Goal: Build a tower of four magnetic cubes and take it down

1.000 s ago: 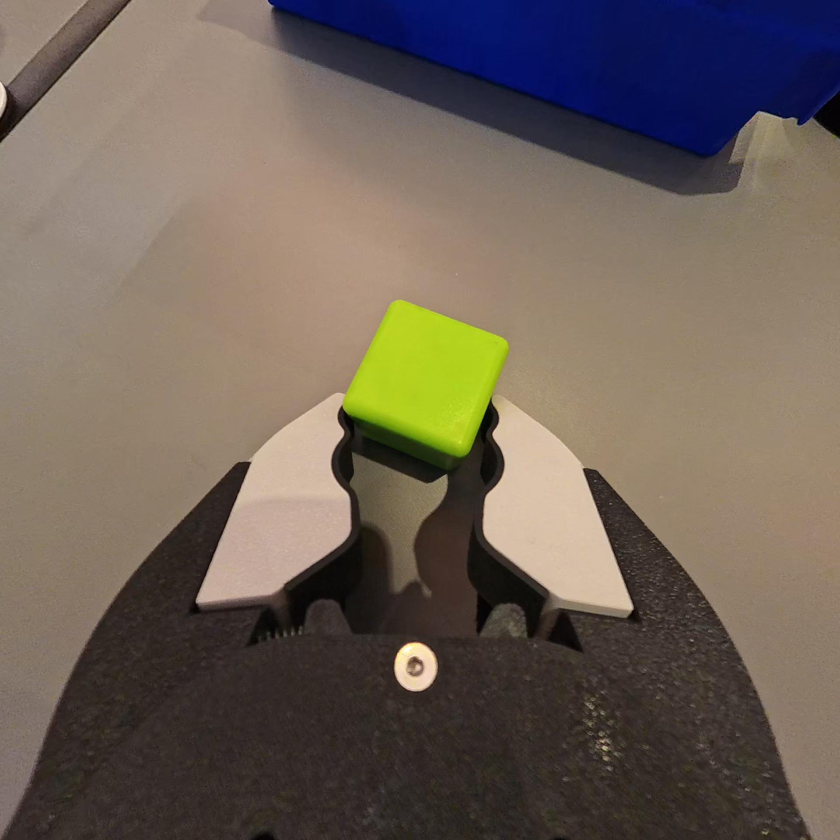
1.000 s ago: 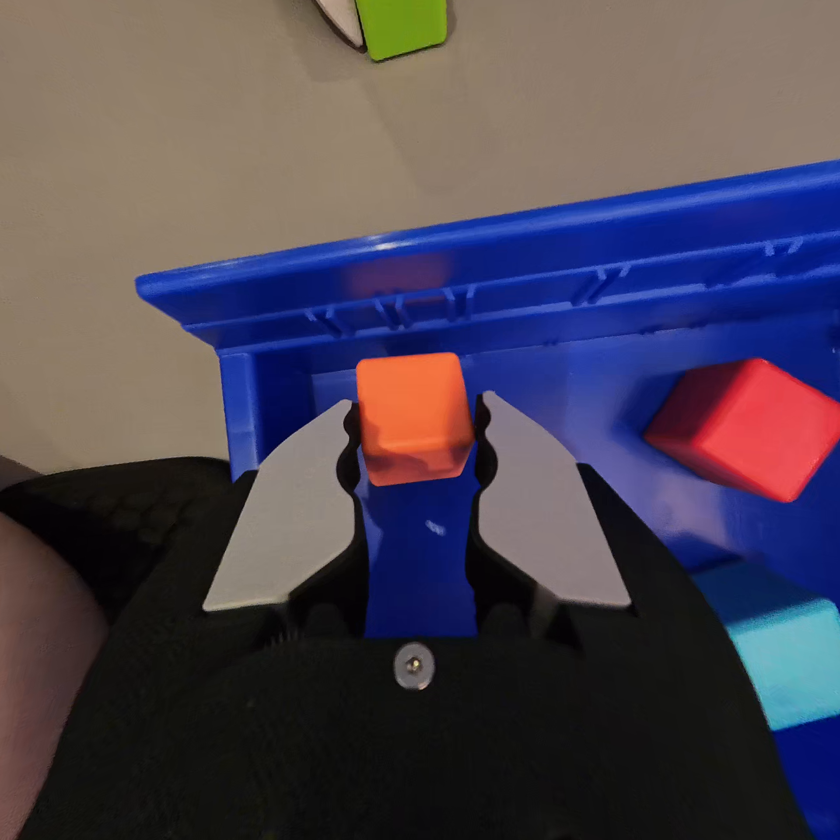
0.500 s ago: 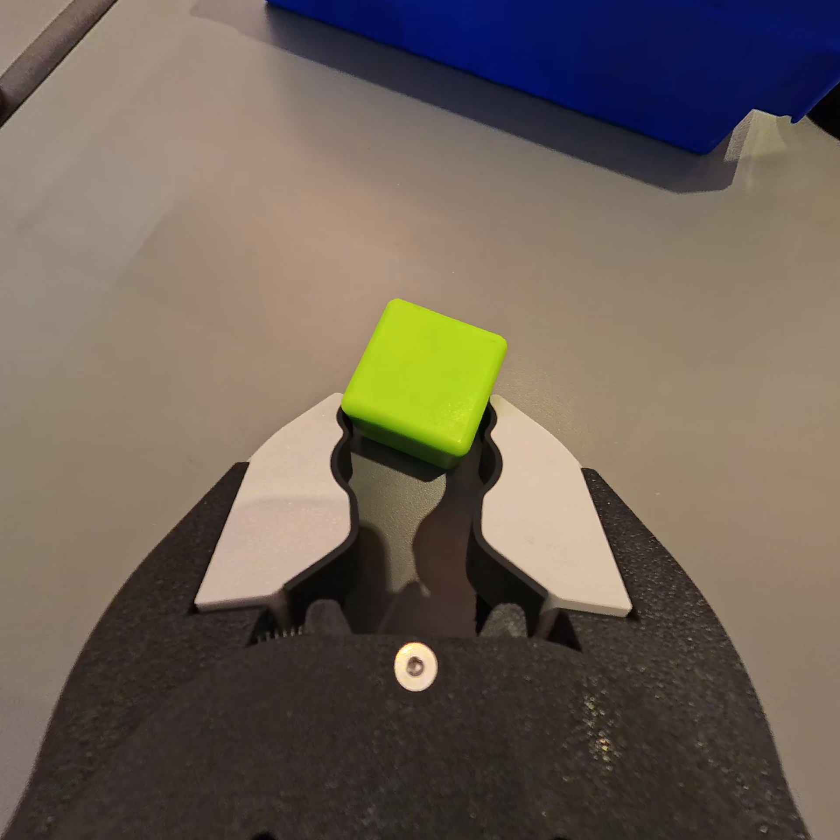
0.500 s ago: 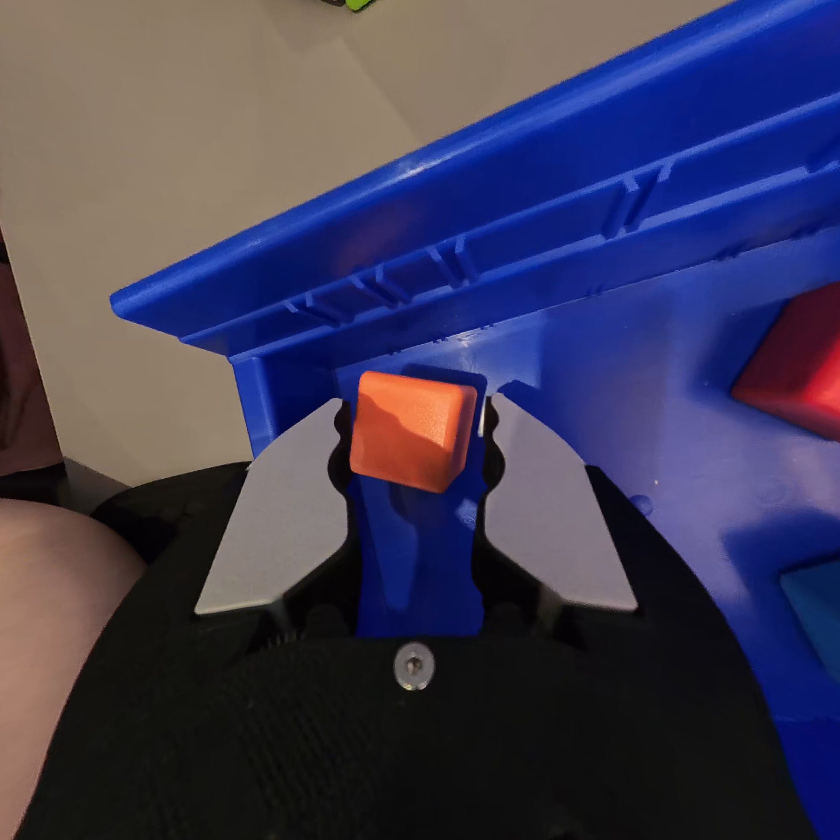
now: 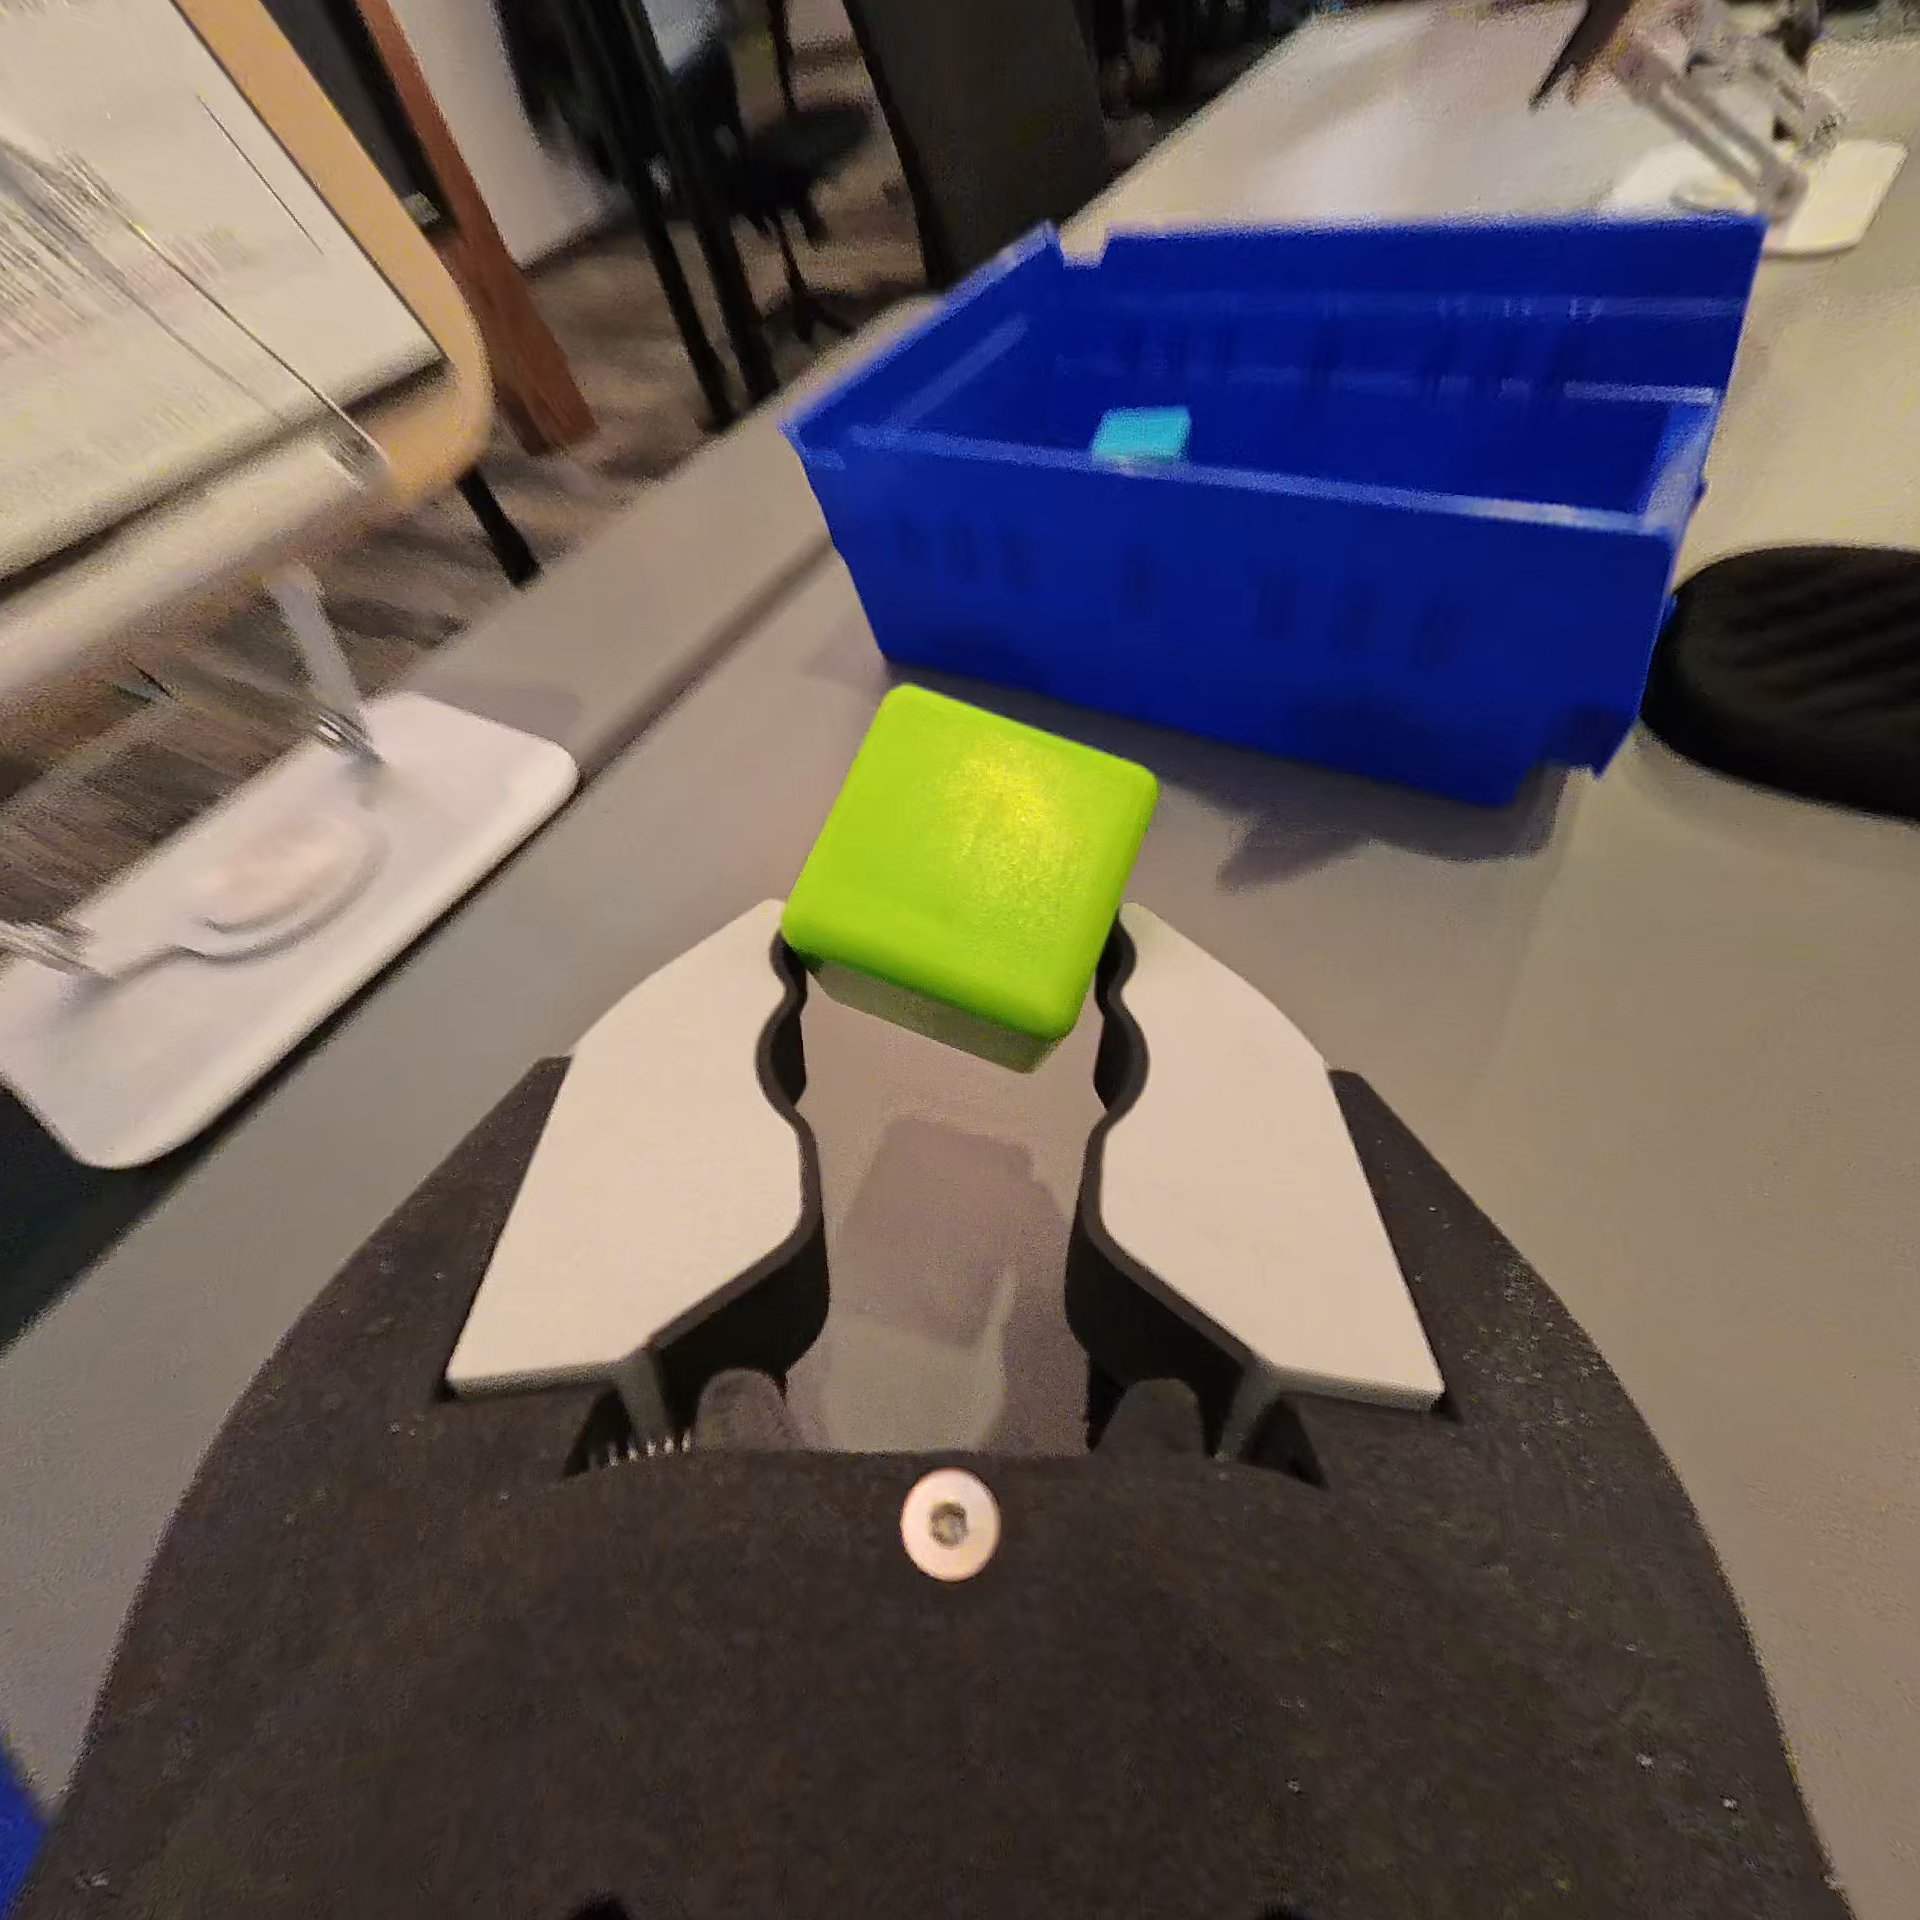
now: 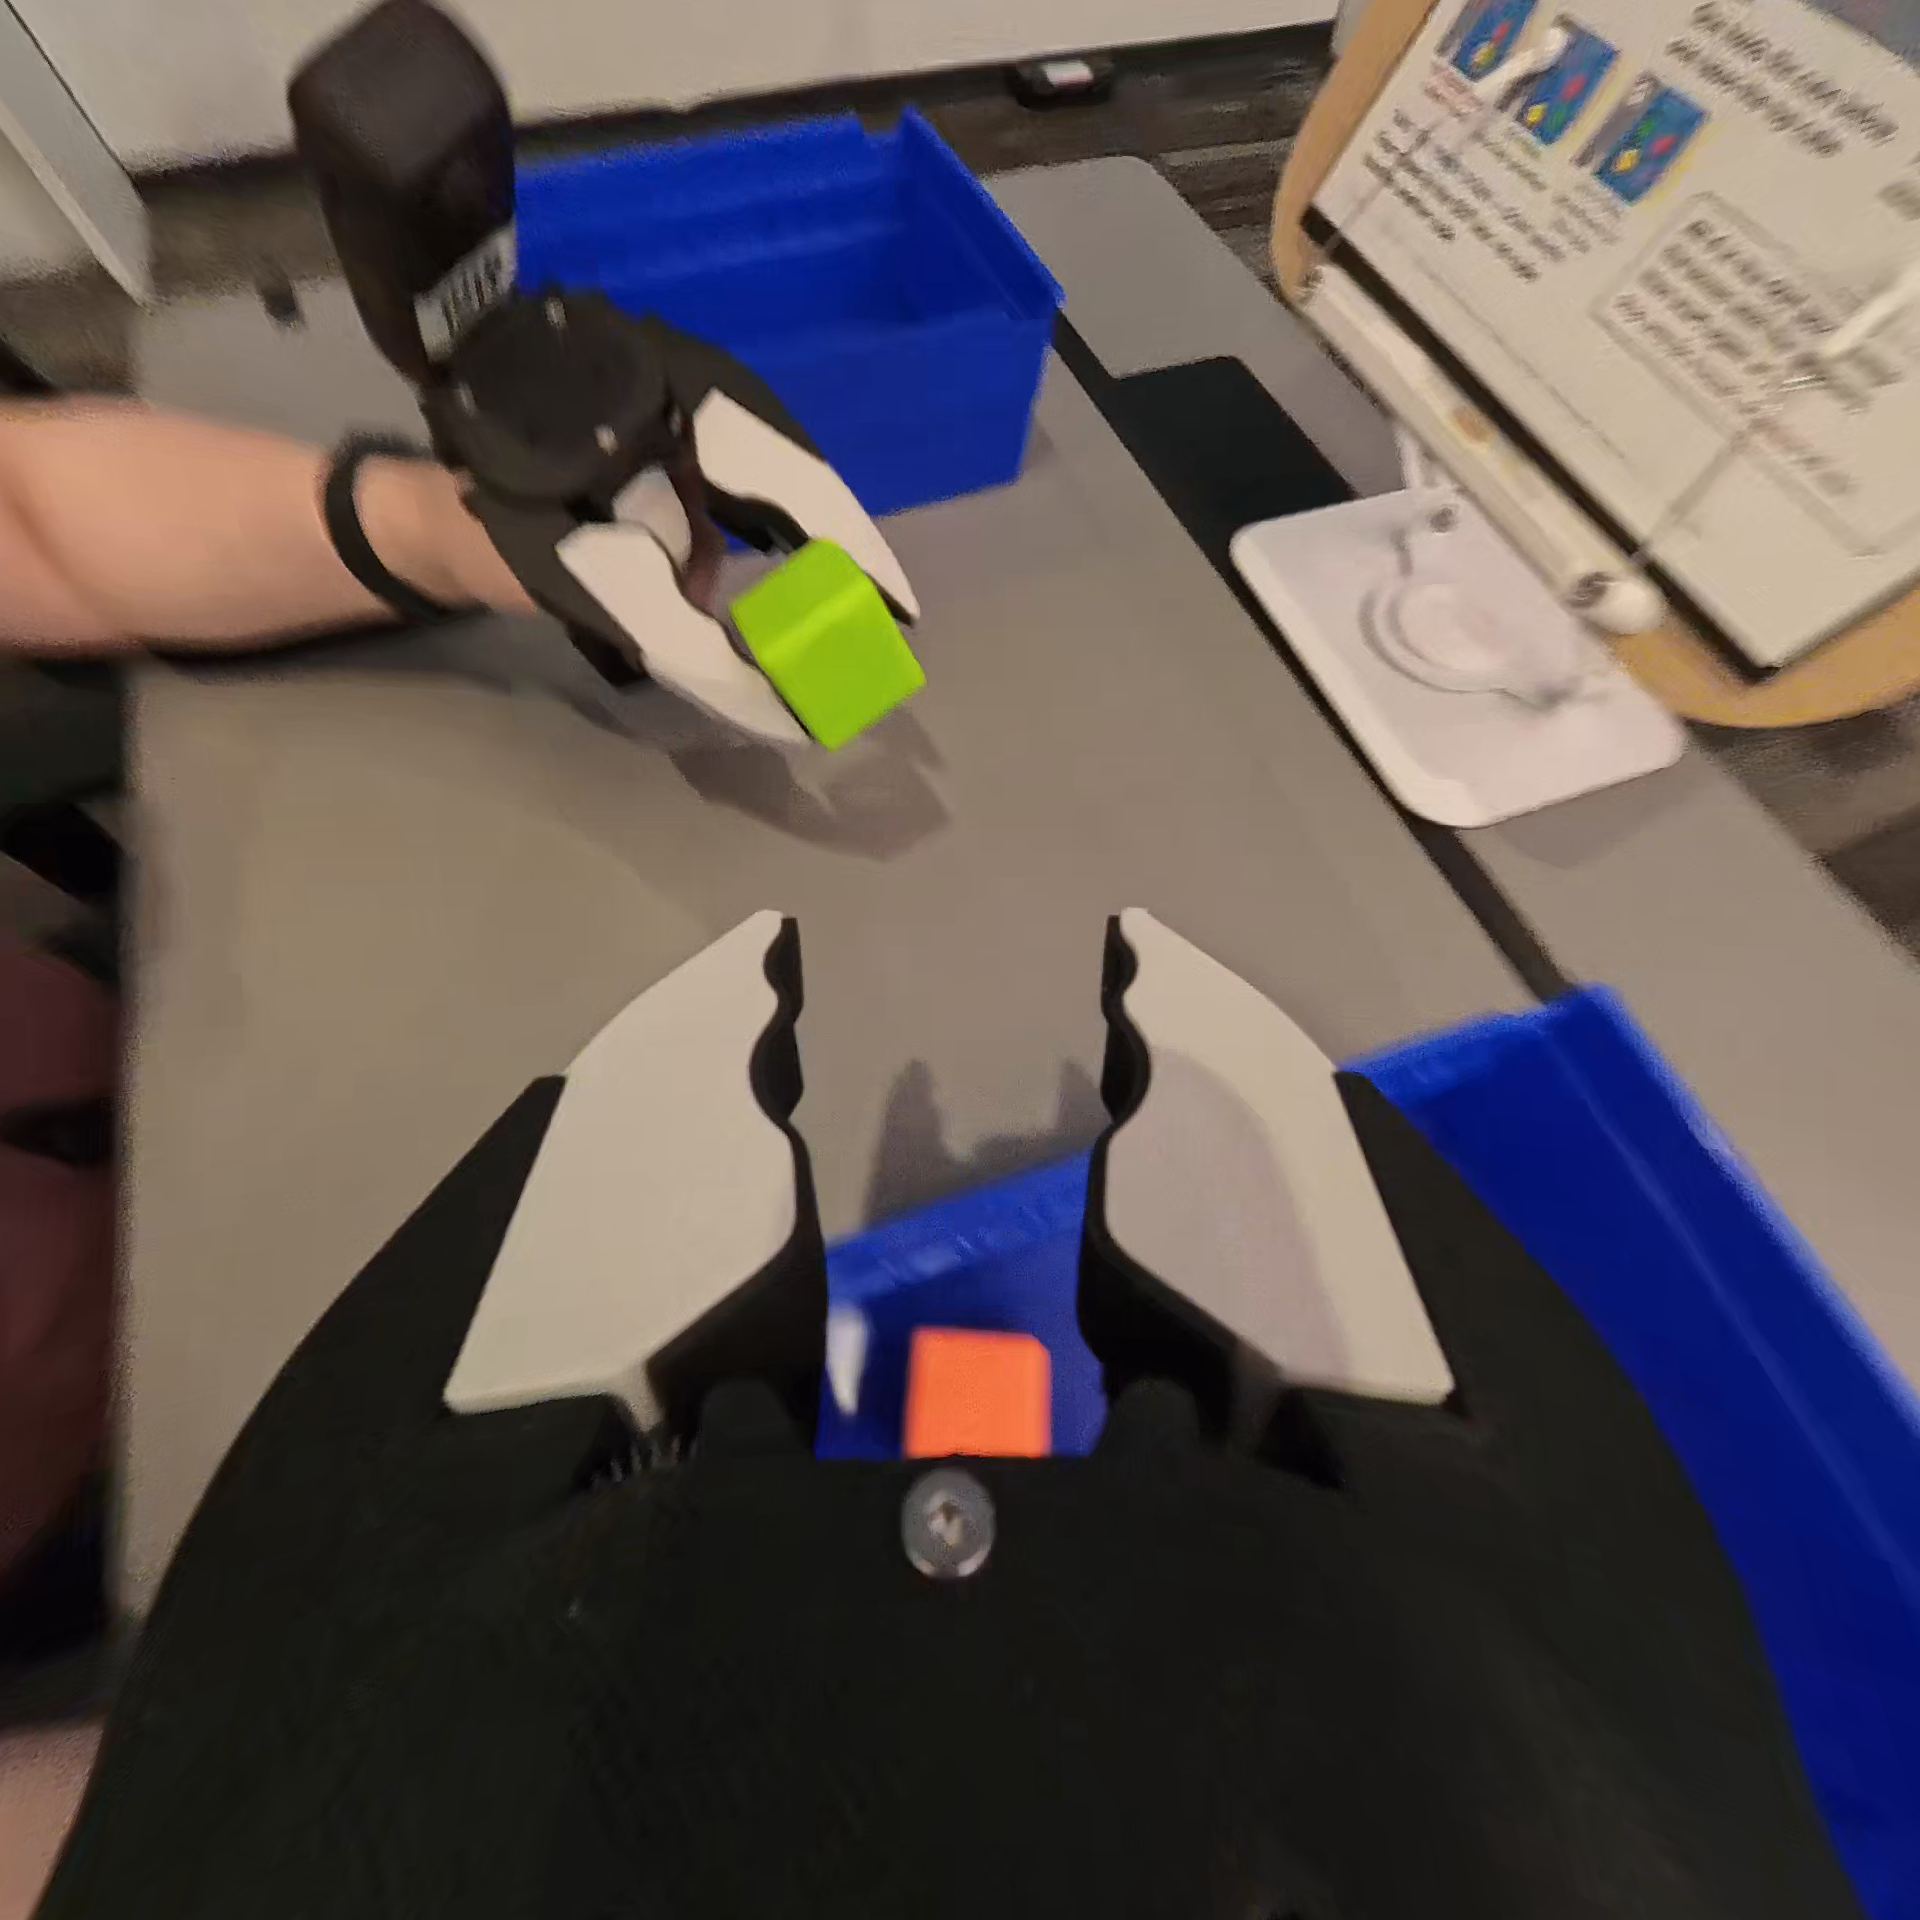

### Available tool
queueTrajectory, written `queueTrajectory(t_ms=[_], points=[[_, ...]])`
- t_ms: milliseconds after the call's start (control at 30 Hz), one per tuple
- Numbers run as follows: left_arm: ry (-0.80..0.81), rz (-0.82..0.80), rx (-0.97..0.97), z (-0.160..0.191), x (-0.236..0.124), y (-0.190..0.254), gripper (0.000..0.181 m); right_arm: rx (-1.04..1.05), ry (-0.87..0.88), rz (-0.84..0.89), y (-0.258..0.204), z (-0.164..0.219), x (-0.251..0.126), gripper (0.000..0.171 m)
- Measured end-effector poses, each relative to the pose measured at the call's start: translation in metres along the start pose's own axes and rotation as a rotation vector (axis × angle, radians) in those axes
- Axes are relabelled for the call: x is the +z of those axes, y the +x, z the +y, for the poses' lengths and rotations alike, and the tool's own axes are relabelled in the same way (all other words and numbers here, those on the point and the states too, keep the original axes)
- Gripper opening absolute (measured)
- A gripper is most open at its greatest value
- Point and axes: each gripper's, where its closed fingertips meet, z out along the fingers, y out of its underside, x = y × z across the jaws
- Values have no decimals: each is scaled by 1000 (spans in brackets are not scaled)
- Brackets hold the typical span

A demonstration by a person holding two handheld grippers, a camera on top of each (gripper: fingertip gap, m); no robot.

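Your left gripper (image 5: 951,920) still clamps the green cube (image 5: 971,868) between its jaws. Your right gripper (image 6: 951,940) has released the orange cube (image 6: 977,1394); jaws wide, it lies below them in the blue bin (image 6: 1662,1195).

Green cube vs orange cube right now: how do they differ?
The lime-green plastic cube is clamped between the left gripper's fingers, tilted, above the grey table. The orange plastic cube lies loose inside the near blue plastic bin, below the right gripper, whose jaws stand open and empty. Green sits outside any bin; orange is binned. Both are rounded-edge cubes that look about the same size.
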Motion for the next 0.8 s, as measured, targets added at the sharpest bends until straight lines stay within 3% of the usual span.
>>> queueTrajectory(t_ms=[167,433,500,700,800], points=[[115,-112,109,-37,-23,1,53,392,96,-187,-26,-51,57,62],[131,-161,194,-48,-27,10,53,569,60,-336,-48,-49,115,70],[127,-162,199,-47,-26,10,53,576,22,-389,-57,-46,121,51],[101,-155,230,-41,-22,14,55,582,-19,-400,-54,-38,120,48],[74,-142,233,-38,-19,19,62,538,-66,-349,-45,-31,94,47]])
